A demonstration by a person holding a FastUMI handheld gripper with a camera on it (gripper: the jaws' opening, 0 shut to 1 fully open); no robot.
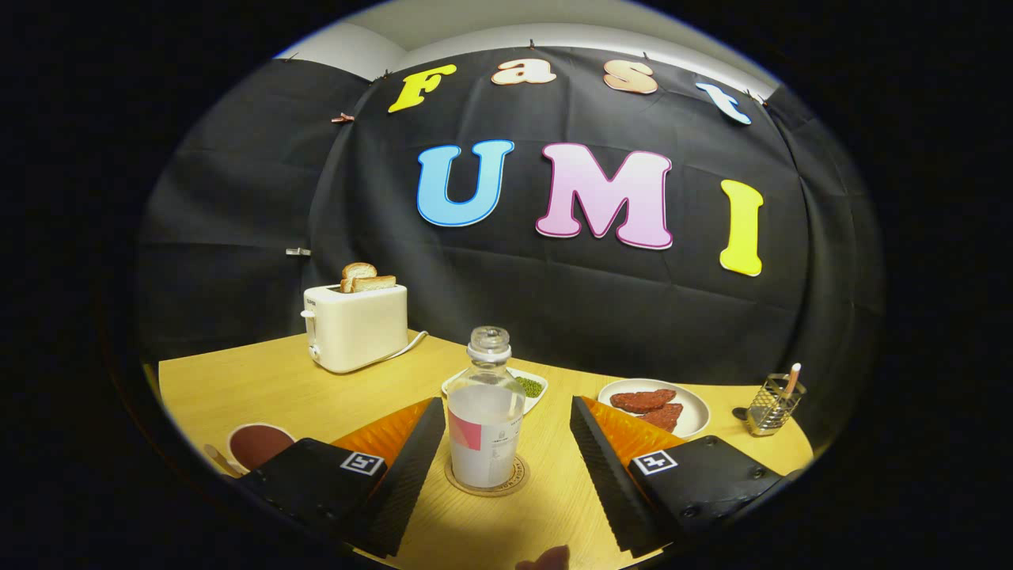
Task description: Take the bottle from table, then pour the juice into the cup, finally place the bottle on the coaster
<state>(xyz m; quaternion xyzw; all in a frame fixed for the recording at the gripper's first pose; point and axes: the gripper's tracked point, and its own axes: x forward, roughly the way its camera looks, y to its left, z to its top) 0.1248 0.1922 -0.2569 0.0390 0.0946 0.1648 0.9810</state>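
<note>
Bottle upright on the coaster, your jaws spread around it.

In the gripper view your gripper (500, 443) stands wide open, neither finger touching the clear bottle (484, 416), which stands between them, nearer the left finger, its long axis vertical, cap off. It rests on the round coaster (487, 479) on the wooden table (261, 380). The cup (257, 445) sits near left, beside the left finger; the toaster (356, 326) is far left.

Even, fairly bright booth light, strong fisheye bend

The table (261, 380) was evenly lit, seemingly from overhead; the bottle (484, 412) stayed sharp with faint glare, while cloth folds curved and detail dimmed toward the rim.
</note>
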